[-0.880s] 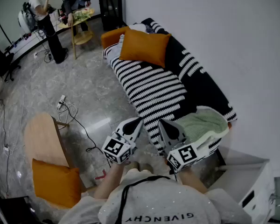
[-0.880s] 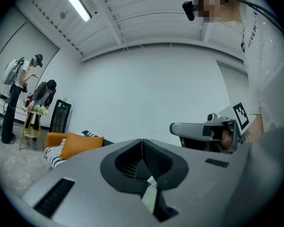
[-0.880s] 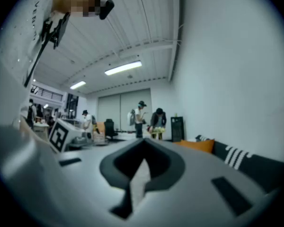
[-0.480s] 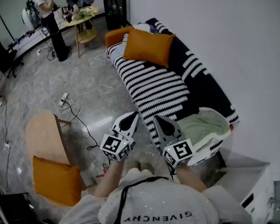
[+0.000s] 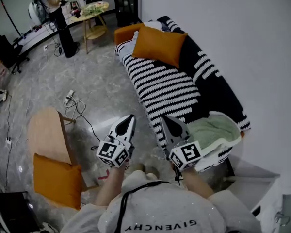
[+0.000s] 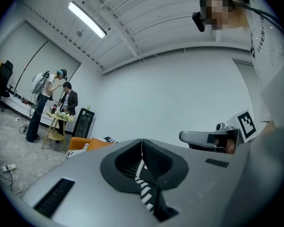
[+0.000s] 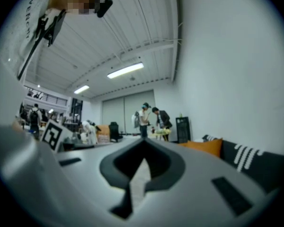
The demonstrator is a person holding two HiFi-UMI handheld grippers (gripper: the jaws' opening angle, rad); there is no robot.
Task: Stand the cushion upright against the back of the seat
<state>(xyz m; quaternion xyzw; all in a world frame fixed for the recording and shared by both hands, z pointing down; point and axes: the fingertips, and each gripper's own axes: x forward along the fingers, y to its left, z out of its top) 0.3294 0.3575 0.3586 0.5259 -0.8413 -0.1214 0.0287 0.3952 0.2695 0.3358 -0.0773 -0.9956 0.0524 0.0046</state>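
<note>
- The sofa (image 5: 167, 89), under its black-and-white striped cover, runs away from me along the wall. I stand at its near end.
- The orange cushion (image 5: 160, 45) sits at the far end of the seat, tilted toward the backrest and well apart from both my tools (whether it truly rests on the back I cannot tell).
- My left gripper (image 5: 128, 119) and right gripper (image 5: 166, 120) are held level before me, each with its jaws pressed together on nothing.
- I judge this to be the approach step. Next I must reach the far end, spread the jaws and take the cushion by its edges.
</note>
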